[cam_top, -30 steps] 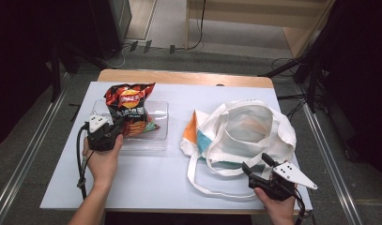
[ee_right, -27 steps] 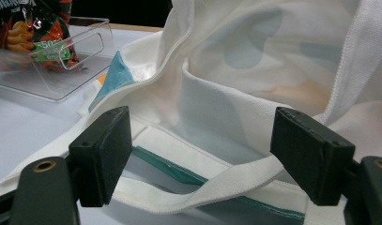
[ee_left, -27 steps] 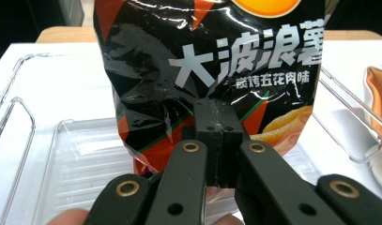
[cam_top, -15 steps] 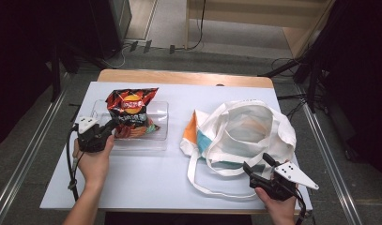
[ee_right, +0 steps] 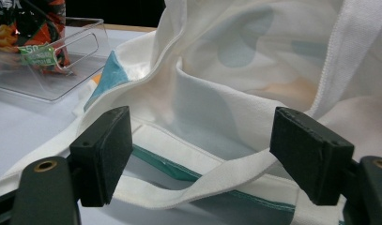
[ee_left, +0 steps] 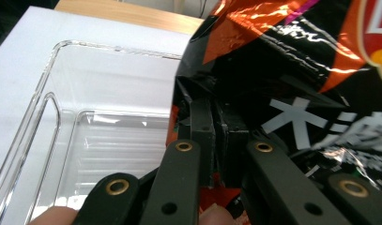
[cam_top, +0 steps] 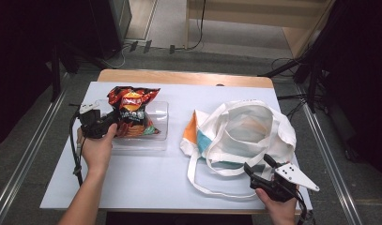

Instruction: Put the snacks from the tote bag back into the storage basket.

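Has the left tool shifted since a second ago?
Yes. The left tool, shut on the chip bag, has moved left toward the clear bin's left end.

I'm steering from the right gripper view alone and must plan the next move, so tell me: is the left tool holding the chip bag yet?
Observer: Yes. In the left gripper view the left tool is shut on the edge of the chip bag.
Operator: Is the bag out of the clear bin?
Observer: Not yet. The high view shows the chip bag standing in the clear plastic bin.
Operator: And where is my right tool relative to the tote?
Observer: The right tool is at the near edge of the white tote bag, its jaws open, with the tote's strap looping on the table beside it.
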`<state>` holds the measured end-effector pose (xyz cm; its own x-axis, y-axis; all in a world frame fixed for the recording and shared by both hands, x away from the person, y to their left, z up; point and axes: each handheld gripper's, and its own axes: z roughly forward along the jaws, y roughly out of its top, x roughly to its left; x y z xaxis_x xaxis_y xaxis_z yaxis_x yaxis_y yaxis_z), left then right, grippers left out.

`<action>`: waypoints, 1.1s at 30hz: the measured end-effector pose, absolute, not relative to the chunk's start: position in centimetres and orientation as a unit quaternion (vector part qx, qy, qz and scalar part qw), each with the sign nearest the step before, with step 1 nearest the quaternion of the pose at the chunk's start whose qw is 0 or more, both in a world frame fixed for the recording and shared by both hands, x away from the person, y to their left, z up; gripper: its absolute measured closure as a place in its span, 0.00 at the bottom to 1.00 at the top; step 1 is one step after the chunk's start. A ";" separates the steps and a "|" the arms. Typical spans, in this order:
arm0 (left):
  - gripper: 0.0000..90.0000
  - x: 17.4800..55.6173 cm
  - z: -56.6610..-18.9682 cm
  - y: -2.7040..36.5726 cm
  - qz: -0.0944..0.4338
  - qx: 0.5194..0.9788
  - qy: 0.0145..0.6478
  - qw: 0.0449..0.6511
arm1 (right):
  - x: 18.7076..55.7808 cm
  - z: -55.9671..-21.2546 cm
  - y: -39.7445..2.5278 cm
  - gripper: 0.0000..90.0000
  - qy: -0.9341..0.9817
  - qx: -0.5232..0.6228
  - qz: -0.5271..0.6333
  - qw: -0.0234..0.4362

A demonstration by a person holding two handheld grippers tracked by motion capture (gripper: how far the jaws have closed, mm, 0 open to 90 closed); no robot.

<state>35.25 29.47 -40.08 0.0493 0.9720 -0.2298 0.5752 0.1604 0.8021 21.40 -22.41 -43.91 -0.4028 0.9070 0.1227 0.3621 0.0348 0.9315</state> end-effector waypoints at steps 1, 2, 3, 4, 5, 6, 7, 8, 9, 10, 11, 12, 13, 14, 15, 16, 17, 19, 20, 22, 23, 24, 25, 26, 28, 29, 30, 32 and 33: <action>0.97 35.3 -40.1 29.5 0.244 0.600 0.645 0.406 | 21.4 -43.9 -22.4 0.25 0.667 0.476 0.506 0.269; 0.95 35.6 -40.1 29.9 0.235 0.595 0.649 0.411 | 21.4 -43.9 -22.5 0.25 0.667 0.476 0.505 0.271; 0.94 35.5 -40.0 30.0 0.232 0.591 0.649 0.418 | 21.4 -44.0 -22.5 0.25 0.667 0.476 0.505 0.271; 0.92 35.2 -40.0 30.0 0.235 0.592 0.645 0.422 | 21.4 -44.0 -22.5 0.25 0.668 0.476 0.505 0.271; 0.90 34.8 -40.0 30.0 0.239 0.590 0.640 0.430 | 21.4 -44.0 -22.5 0.25 0.667 0.476 0.505 0.271; 0.87 34.5 -40.1 29.9 0.242 0.591 0.635 0.435 | 21.4 -44.0 -22.5 0.25 0.667 0.476 0.506 0.270; 0.85 34.0 -40.1 29.9 0.248 0.593 0.627 0.439 | 21.4 -44.0 -22.5 0.25 0.667 0.476 0.506 0.269; 0.81 33.5 -40.2 29.9 0.253 0.594 0.620 0.445 | 21.5 -44.0 -22.5 0.25 0.667 0.475 0.507 0.269; 0.78 33.1 -40.2 29.8 0.256 0.596 0.614 0.450 | 21.5 -44.0 -22.4 0.25 0.668 0.475 0.507 0.269; 0.76 32.6 -40.3 29.8 0.260 0.598 0.609 0.452 | 21.5 -44.0 -22.4 0.25 0.668 0.474 0.507 0.269; 0.72 32.3 -40.2 29.8 0.260 0.601 0.604 0.455 | 21.5 -44.0 -22.3 0.25 0.668 0.473 0.507 0.268; 0.67 31.9 -40.1 29.8 0.261 0.605 0.597 0.458 | 21.6 -44.0 -22.2 0.25 0.669 0.472 0.508 0.267; 0.63 31.5 -39.9 29.8 0.266 0.608 0.586 0.464 | 21.6 -43.9 -22.2 0.25 0.670 0.470 0.508 0.268; 0.58 31.2 -39.7 29.7 0.271 0.608 0.581 0.469 | 21.6 -43.9 -22.1 0.25 0.670 0.469 0.509 0.268; 0.52 30.8 -39.5 29.7 0.276 0.612 0.574 0.469 | 21.7 -43.9 -22.0 0.25 0.670 0.468 0.509 0.267; 0.45 30.5 -39.4 29.5 0.280 0.614 0.567 0.472 | 21.7 -43.9 -22.0 0.25 0.671 0.468 0.510 0.267; 0.39 30.1 -39.4 29.3 0.283 0.619 0.558 0.475 | 21.7 -43.9 -22.0 0.25 0.671 0.468 0.510 0.266; 0.28 29.7 -39.4 29.1 0.285 0.626 0.546 0.478 | 21.7 -43.9 -22.0 0.25 0.670 0.468 0.510 0.267; 0.23 29.4 -39.5 29.0 0.284 0.630 0.540 0.481 | 21.8 -43.9 -22.0 0.25 0.670 0.468 0.510 0.268; 0.17 28.9 -39.6 28.7 0.280 0.640 0.528 0.482 | 21.8 -43.9 -22.1 0.25 0.669 0.469 0.511 0.266; 0.15 28.6 -39.6 28.6 0.281 0.644 0.523 0.482 | 21.8 -43.9 -22.1 0.25 0.669 0.469 0.511 0.266; 0.15 28.3 -39.7 28.5 0.280 0.647 0.518 0.485 | 21.8 -43.9 -22.1 0.25 0.670 0.469 0.511 0.267; 0.13 28.1 -39.8 28.5 0.280 0.648 0.515 0.486 | 21.9 -43.9 -22.2 0.25 0.670 0.469 0.510 0.267; 0.11 27.8 -39.8 28.5 0.281 0.647 0.516 0.486 | 21.9 -44.0 -22.2 0.25 0.669 0.469 0.510 0.267; 0.09 27.3 -40.0 28.6 0.276 0.650 0.511 0.490 | 21.9 -44.0 -22.3 0.25 0.668 0.471 0.511 0.266; 0.07 27.0 -40.0 28.6 0.277 0.652 0.509 0.490 | 21.9 -44.0 -22.3 0.25 0.668 0.471 0.510 0.267; 0.03 26.7 -40.1 28.6 0.279 0.656 0.506 0.487 | 22.0 -44.0 -22.4 0.25 0.668 0.471 0.510 0.268; 0.02 26.2 -40.2 28.6 0.285 0.659 0.497 0.487 | 22.0 -44.1 -22.4 0.25 0.668 0.472 0.509 0.267; 0.01 25.8 -40.2 28.8 0.287 0.658 0.493 0.491 | 22.0 -44.1 -22.4 0.24 0.668 0.472 0.509 0.267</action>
<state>25.79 28.76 -40.25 0.3488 0.9311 -0.1067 0.3679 -0.0313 0.9293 21.97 -22.41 -44.07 -0.4110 0.9031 0.1244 0.3595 0.0352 0.9325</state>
